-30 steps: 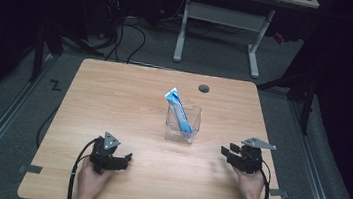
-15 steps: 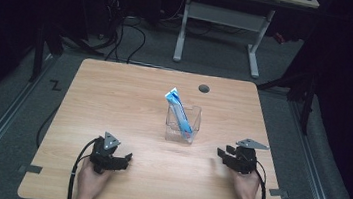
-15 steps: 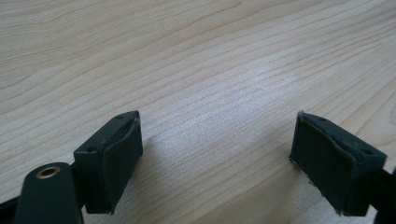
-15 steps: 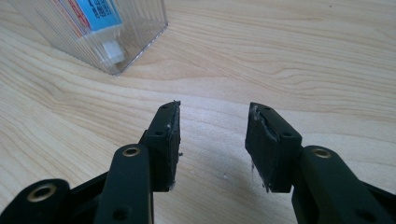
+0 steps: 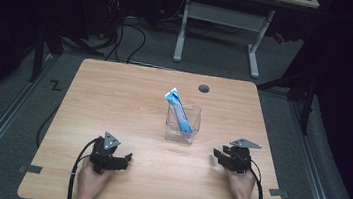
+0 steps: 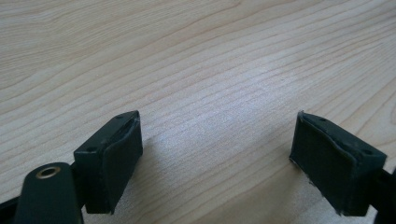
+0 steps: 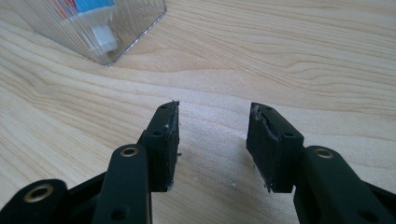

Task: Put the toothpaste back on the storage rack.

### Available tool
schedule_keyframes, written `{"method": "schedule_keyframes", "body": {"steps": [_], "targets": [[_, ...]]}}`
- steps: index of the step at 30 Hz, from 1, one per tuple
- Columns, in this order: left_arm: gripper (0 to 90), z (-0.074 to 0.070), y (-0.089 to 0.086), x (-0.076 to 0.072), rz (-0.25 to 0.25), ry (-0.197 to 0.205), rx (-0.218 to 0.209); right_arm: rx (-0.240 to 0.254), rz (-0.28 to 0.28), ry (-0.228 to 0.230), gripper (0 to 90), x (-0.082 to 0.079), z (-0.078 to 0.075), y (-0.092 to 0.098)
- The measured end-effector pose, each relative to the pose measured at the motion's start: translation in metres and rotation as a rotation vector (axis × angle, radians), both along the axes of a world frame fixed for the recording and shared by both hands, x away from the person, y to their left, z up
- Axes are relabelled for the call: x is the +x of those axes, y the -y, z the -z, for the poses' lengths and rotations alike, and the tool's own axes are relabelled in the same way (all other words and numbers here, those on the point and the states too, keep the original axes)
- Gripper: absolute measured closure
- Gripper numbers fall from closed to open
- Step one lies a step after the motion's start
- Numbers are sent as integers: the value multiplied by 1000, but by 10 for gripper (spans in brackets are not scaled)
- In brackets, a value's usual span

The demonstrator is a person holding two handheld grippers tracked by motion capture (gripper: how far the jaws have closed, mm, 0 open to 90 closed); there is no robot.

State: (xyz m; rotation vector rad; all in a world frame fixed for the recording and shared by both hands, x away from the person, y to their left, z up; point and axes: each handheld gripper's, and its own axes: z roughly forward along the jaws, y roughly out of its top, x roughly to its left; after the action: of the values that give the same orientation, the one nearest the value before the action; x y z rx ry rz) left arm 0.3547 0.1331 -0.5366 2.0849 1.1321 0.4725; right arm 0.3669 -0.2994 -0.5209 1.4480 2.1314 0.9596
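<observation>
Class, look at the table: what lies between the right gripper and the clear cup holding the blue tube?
Nothing: in the high view, only bare wooden table separates the right gripper from the clear cup holding the blue tube.

Looks down and forward from above the person's edge, far enough to take in the whole table [image 5: 114,97]. Rides close over the wood between black jaws in both gripper views. Shares the clear container [image 5: 183,123] [image 7: 93,32] with the right gripper view.
</observation>
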Motion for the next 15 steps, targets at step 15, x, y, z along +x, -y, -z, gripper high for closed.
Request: {"method": "schedule_keyframes", "body": {"steps": [15], "targets": [[167, 0, 0, 0, -1, 2, 1, -75, 10, 52, 488, -4, 10, -6]]}}
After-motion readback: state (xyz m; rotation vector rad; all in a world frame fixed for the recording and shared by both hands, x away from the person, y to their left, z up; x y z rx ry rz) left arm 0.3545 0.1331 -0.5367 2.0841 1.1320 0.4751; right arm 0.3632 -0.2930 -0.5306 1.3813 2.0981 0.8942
